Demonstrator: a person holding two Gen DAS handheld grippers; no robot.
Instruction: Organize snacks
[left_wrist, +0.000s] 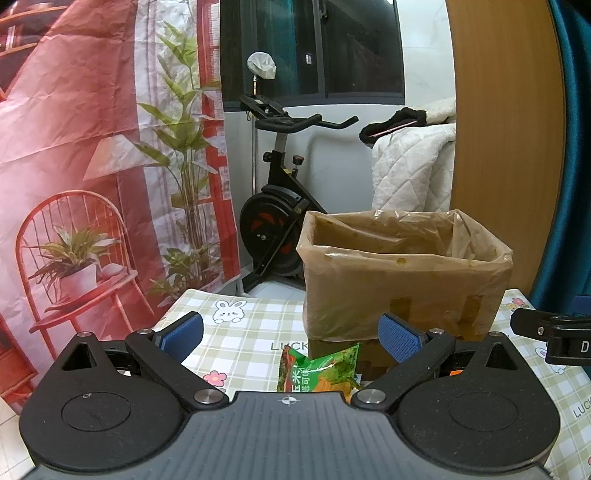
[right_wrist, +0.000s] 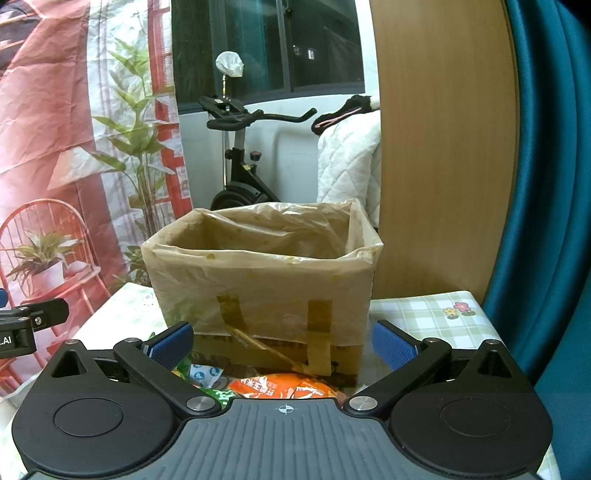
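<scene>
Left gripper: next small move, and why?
Probably lower the left gripper, which is open and empty, onto the green snack packet lying on the table just below its fingers, then close. The lined cardboard box stands right behind it.

Before you, a black exercise bike (left_wrist: 280, 206) stands beneath a dark window (left_wrist: 314, 48), flanked by a crumpled red printed backdrop (left_wrist: 74, 147), a white quilted blanket (left_wrist: 410, 170) and a wooden panel (left_wrist: 506, 129).

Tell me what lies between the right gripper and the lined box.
Snack packets: an orange packet and a green packet lie on the table between the open right gripper and the box, in the right wrist view.
</scene>
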